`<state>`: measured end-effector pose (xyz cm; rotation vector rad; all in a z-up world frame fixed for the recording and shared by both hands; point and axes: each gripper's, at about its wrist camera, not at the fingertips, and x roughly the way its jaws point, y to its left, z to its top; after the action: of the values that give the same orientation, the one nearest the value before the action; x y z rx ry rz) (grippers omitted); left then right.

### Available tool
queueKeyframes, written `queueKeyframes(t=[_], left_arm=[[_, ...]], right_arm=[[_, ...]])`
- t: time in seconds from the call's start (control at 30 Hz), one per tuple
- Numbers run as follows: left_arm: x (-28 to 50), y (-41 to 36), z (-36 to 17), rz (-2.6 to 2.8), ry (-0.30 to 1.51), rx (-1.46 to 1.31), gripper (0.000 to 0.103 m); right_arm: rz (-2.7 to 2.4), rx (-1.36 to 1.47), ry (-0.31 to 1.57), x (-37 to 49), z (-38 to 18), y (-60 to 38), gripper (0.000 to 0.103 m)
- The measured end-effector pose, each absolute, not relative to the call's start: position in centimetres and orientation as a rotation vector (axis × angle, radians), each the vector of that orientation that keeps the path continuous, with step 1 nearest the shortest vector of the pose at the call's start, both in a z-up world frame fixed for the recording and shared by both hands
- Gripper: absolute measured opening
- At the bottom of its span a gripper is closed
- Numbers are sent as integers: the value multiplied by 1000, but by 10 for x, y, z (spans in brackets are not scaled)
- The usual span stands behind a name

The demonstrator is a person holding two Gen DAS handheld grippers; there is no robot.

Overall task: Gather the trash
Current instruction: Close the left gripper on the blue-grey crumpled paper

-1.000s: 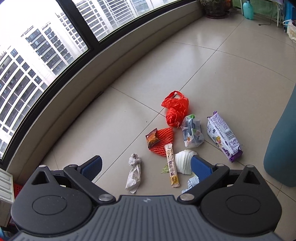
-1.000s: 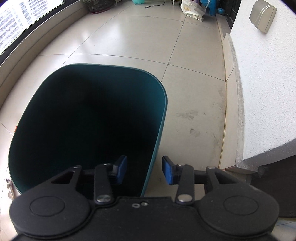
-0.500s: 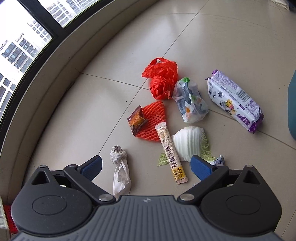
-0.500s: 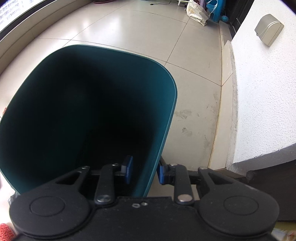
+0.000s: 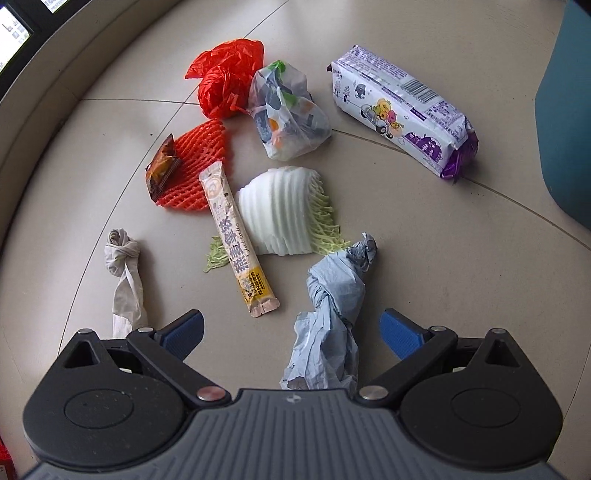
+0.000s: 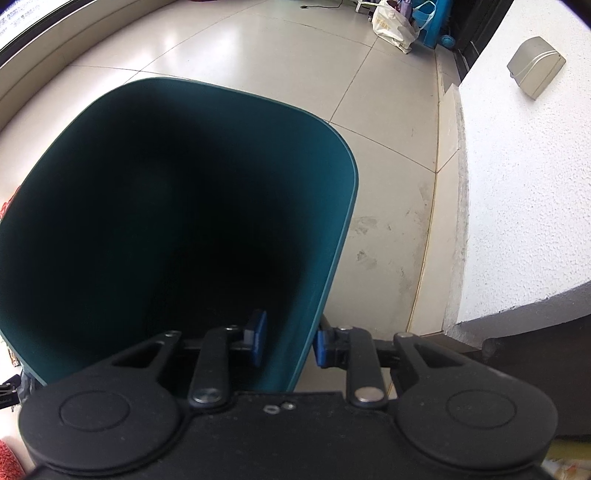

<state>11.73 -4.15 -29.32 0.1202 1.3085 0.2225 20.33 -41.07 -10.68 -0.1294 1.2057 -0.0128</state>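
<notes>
Trash lies on the tiled floor in the left wrist view: a crumpled blue-grey tissue [image 5: 334,306], a knotted white tissue [image 5: 123,273], a beige stick sachet [image 5: 236,240], a cabbage piece [image 5: 284,210], red foam netting [image 5: 199,166], a brown wrapper [image 5: 162,170], a red bag [image 5: 225,77], a clear printed bag [image 5: 288,110] and a purple-white pack [image 5: 402,110]. My left gripper [image 5: 291,332] is open, with the blue-grey tissue between its fingers. My right gripper [image 6: 288,341] is shut on the near wall of the teal bin [image 6: 332,236].
The bin's side [image 5: 565,110] stands at the right edge of the left wrist view. A curved window sill [image 5: 44,96] runs along the left. A white wall [image 6: 517,184] rises to the right of the bin. Bags and blue items [image 6: 399,22] sit far back.
My left gripper has come down and forward over the trash, so the blue-grey tissue now lies between its fingers. My right gripper has closed from open onto the bin's wall.
</notes>
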Motion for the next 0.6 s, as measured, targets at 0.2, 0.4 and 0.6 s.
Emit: queueKeyframes(t=[0.2, 0.4, 0.6], left_arm=[[119, -44, -314, 204, 1325, 67, 98], [122, -41, -328, 202, 1361, 46, 79], [120, -39, -338, 211, 1400, 69, 45]], right_arm=[[-29, -155, 1204, 210, -118, -408, 25], [-39, -147, 1197, 216, -125, -407, 25], [-44, -145, 1196, 220, -127, -407, 25]])
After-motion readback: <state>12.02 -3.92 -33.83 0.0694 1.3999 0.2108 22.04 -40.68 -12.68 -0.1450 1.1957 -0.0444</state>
